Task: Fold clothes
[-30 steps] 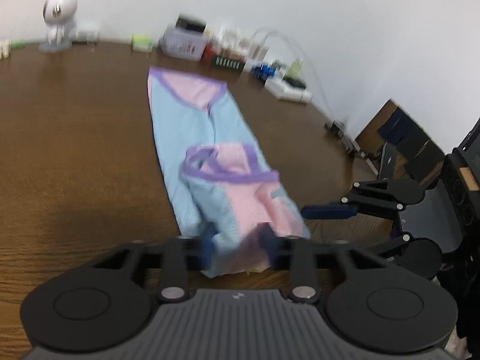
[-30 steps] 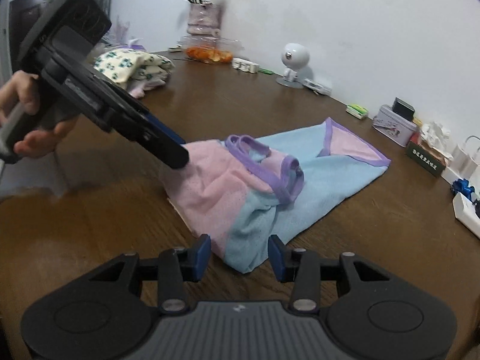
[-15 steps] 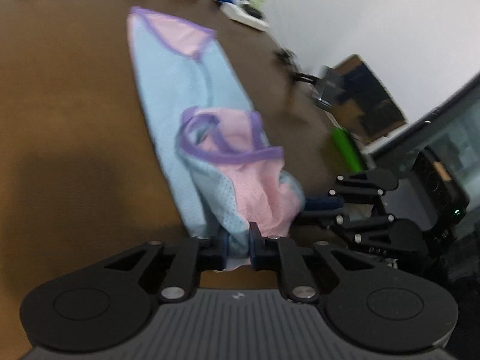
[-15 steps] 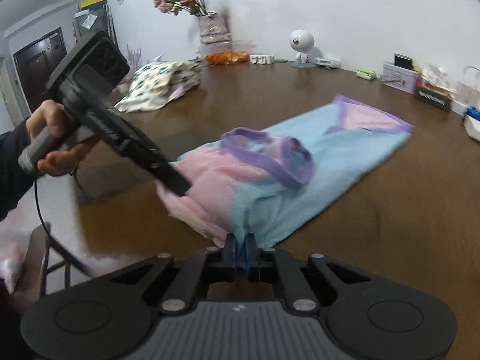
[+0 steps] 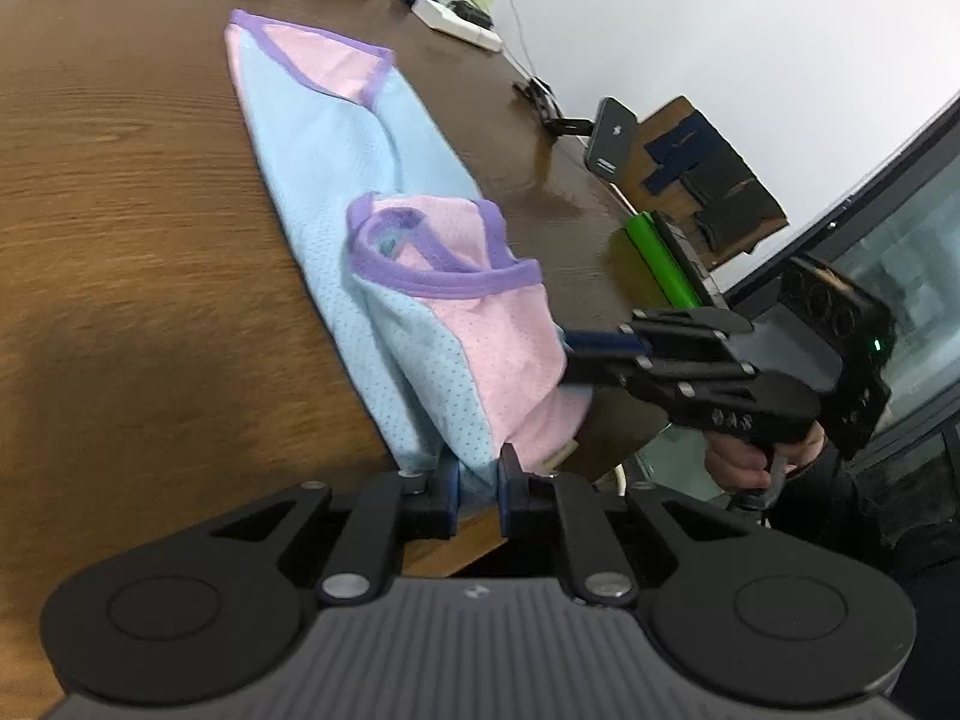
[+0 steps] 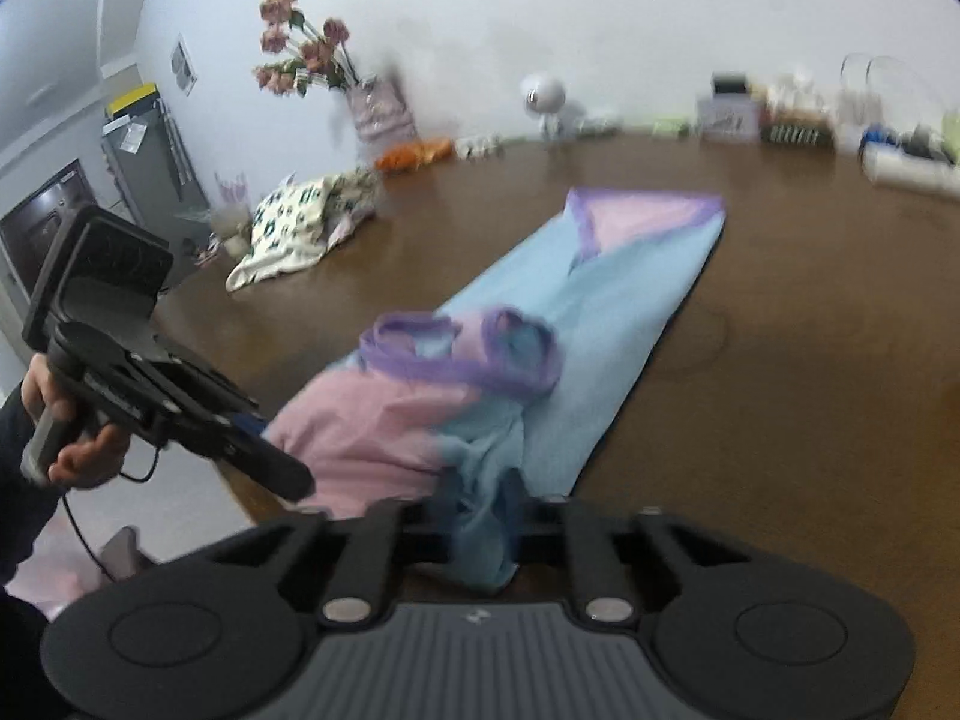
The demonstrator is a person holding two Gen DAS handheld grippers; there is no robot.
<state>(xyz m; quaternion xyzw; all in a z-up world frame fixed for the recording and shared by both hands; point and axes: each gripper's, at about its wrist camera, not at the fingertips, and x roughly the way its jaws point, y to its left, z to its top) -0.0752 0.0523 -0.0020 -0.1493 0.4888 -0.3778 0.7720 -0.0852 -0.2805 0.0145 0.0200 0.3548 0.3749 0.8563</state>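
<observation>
A light-blue and pink garment with purple trim lies lengthwise on the brown wooden table, its near end folded over and bunched. My left gripper is shut on the garment's near corner at the table edge. My right gripper is shut on the other near corner, blue cloth hanging between its fingers. The right gripper also shows in the left wrist view, pinching the pink edge. The left gripper shows in the right wrist view. The garment also shows in the right wrist view.
A floral-print garment lies bunched at the far left of the table. A vase of flowers, a small white camera, boxes and a power strip line the far edge. A phone on a stand stands at the right edge.
Both grippers closed on the garment's near corners and lifted them slightly off the table edge. The near end of the cloth has bunched up more.
</observation>
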